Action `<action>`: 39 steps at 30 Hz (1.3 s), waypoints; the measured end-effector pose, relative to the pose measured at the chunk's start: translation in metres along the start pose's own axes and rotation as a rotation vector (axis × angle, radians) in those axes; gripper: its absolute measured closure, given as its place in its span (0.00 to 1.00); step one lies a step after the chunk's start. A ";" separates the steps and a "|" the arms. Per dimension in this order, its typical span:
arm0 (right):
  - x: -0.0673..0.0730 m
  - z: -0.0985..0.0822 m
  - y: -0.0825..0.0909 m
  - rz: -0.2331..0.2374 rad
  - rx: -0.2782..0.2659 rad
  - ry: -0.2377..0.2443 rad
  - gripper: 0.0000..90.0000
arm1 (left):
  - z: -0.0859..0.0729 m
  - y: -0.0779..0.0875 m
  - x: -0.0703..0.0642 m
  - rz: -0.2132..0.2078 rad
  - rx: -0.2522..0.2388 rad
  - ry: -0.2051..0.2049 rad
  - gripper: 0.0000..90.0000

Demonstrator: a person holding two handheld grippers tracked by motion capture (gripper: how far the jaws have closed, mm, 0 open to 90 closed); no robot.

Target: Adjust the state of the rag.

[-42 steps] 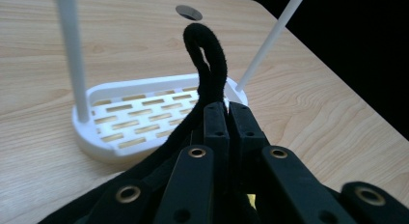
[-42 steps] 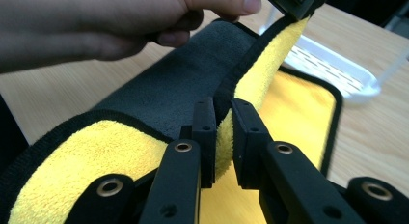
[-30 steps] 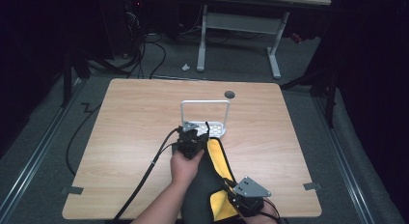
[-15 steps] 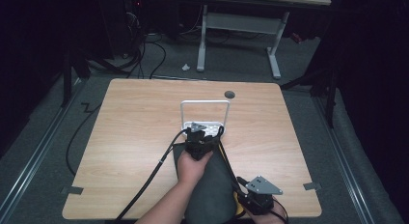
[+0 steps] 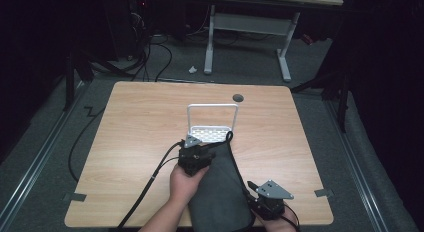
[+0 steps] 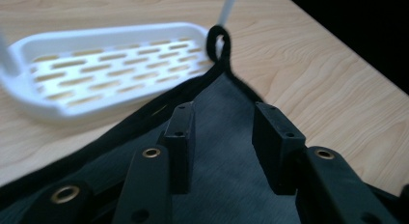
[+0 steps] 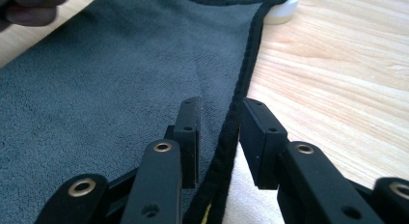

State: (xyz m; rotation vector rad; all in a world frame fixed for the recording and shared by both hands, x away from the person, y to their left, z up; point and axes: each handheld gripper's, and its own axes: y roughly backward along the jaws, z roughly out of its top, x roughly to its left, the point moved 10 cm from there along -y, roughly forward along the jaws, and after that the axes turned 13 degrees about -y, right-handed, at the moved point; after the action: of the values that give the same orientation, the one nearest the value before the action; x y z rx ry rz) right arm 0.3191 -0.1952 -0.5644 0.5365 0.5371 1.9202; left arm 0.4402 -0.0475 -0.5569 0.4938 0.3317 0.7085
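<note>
From the high view I have a dark grey towel [image 5: 220, 192] lying flat on the wooden table [image 5: 135, 122], running from the near edge up to a small white rack [image 5: 212, 133] whose base its far corner touches. My left gripper [image 5: 196, 153] sits over that far end, and my right gripper [image 5: 264, 202] is at the towel's near right edge. In the left gripper view the jaws stand apart, having just opened, with the towel [image 6: 226, 137] under the gap and nothing pinched; a black hanging loop [image 6: 218, 40] at the corner curls up against the rack's slotted tray [image 6: 96, 64], which the high view is too coarse to make out. In the right gripper view the jaws are also parted, straddling the black bound hem [image 7: 241, 103] without pressing on it, and a sliver of yellow [image 7: 207, 215] peeks out beneath the hem. I judge the towel soft, light and limp: it should drape and fold wherever it is lifted, and slide little on the wood. The stitched hem and the loop look like the firmest places to take hold, at a corner rather than mid-cloth.
</note>
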 end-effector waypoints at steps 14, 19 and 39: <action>-0.002 -0.006 -0.005 0.000 0.025 -0.014 0.79 | -0.051 0.058 -0.008 -0.001 0.021 -0.100 0.87; -0.002 -0.007 -0.006 0.003 0.031 -0.005 0.80 | -0.070 0.070 -0.024 -0.047 0.057 -0.121 0.86; 0.009 0.035 -0.097 -0.048 0.134 0.051 0.98 | -0.093 0.072 -0.011 -0.082 0.120 -0.186 0.86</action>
State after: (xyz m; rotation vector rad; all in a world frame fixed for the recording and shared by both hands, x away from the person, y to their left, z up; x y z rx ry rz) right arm 0.4060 -0.1462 -0.5919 0.5562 0.7089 1.8657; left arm 0.3525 0.0212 -0.5947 0.6518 0.2190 0.5605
